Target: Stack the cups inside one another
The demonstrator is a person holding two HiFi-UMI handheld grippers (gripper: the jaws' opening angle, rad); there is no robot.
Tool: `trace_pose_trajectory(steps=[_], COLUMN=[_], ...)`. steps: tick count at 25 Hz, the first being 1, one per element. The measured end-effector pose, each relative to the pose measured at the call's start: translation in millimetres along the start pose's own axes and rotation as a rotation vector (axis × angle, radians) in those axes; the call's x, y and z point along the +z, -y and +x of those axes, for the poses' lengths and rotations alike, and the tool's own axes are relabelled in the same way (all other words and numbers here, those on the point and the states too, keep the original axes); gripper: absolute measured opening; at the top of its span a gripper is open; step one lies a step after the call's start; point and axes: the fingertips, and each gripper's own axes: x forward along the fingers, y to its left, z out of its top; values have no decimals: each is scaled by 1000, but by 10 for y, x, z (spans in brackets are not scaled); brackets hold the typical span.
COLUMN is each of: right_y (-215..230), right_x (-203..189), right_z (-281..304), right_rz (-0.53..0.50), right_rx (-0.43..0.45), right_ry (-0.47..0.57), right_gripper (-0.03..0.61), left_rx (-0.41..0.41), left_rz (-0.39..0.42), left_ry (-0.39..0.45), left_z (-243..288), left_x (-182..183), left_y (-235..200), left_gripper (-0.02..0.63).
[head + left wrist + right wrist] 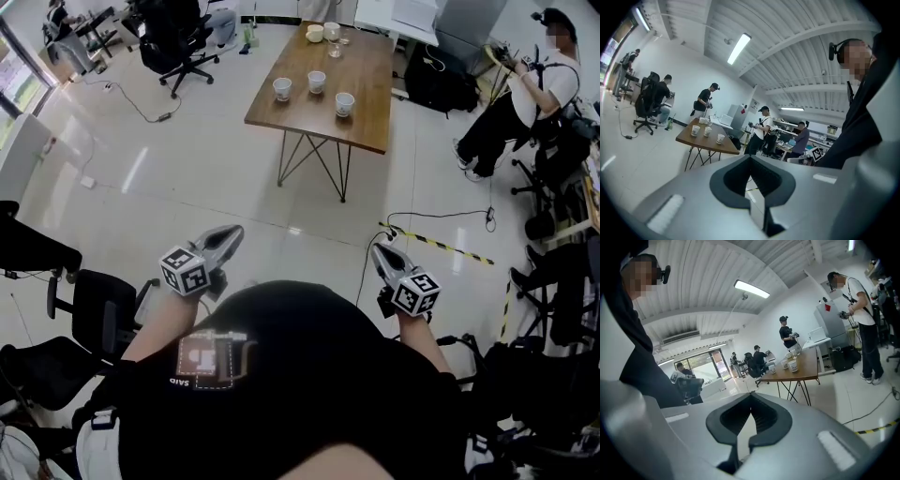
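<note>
The table (367, 84) is showing a brown wooden top with a low sheen, and its thin legs (314, 161) are looking like dark metal rod. The floor (187, 178) is gleaming, smooth and glossy, throwing back the lights. The cups (317, 82) are looking white and matt. The left gripper (750, 158) and right gripper (751, 394) are showing smooth matt grey shells, seemingly plastic, with dark ribbed pads (762, 416). The shirt (309, 375) is appearing as matt black cloth.
</note>
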Motion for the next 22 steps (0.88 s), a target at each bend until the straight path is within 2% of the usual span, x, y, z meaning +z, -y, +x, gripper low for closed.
trace_pose_trajectory(steps=[7,16,22], right_y=[-3,-105,-60], right_x=[262,923,1000], right_z=[682,1968,2411], right_rz=[-38,-7,2], right_rx=[-32,-153,-162], right_ry=[-10,48,4], right_gripper=[14,14,14], left_rx=[-57,-201,-230], left_rz=[-31,-26,-28], left_ry=[16,-24,-14], left_z=[258,660,945], left_x=[170,870,1138], left_y=[-751,-2134,-2549], left_gripper=[0,0,0])
